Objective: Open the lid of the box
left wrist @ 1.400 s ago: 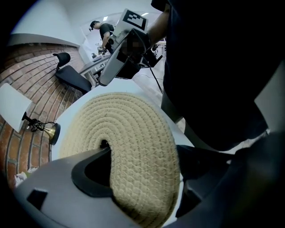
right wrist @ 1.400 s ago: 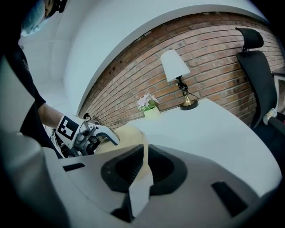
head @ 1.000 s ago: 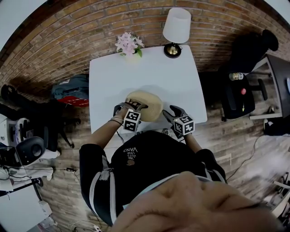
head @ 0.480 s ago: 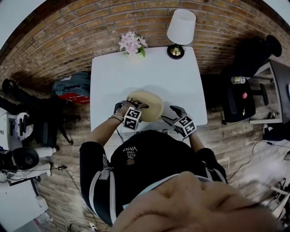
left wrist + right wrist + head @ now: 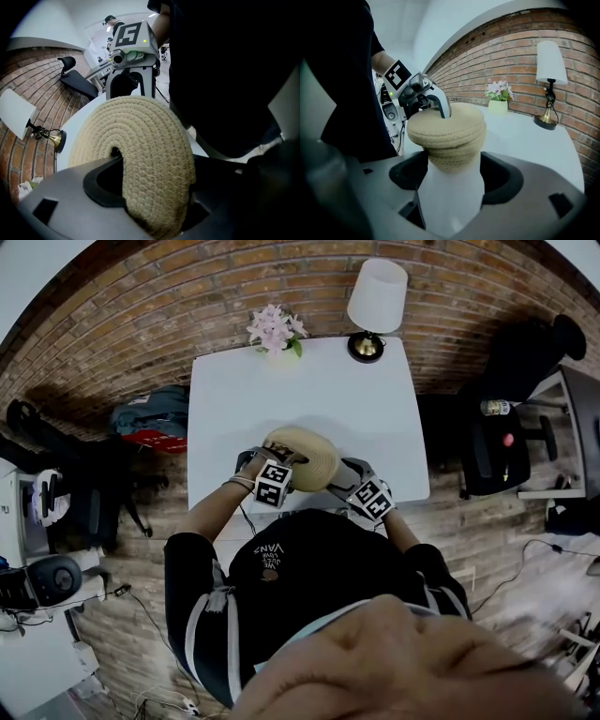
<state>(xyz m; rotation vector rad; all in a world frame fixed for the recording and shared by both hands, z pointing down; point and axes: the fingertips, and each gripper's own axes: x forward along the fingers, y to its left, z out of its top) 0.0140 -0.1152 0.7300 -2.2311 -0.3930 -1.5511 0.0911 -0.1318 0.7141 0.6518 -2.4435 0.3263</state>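
The box is a round woven rope basket [image 5: 307, 460] with a coiled lid [image 5: 445, 123] on the near part of the white table [image 5: 309, 390]. My left gripper [image 5: 269, 459] is at its left side. Its jaws have just been closing, and in the left gripper view the lid [image 5: 140, 140] is pinched between them, one finger [image 5: 443, 108] lying on top near the centre. My right gripper [image 5: 343, 472] is at the basket's right side. Its jaws have just been opening and they stand wide; in the right gripper view the basket's body [image 5: 452, 159] sits just ahead of their tips, untouched.
A lamp [image 5: 375, 298] and a small pot of pink flowers [image 5: 272, 332] stand at the table's far edge. A black office chair [image 5: 502, 442] is to the right, bags [image 5: 150, 423] lie on the floor to the left. A brick wall runs behind the table.
My right gripper has rolled and moved left, closer to the basket's right side. The left gripper has stayed on the lid. The basket has not shifted.
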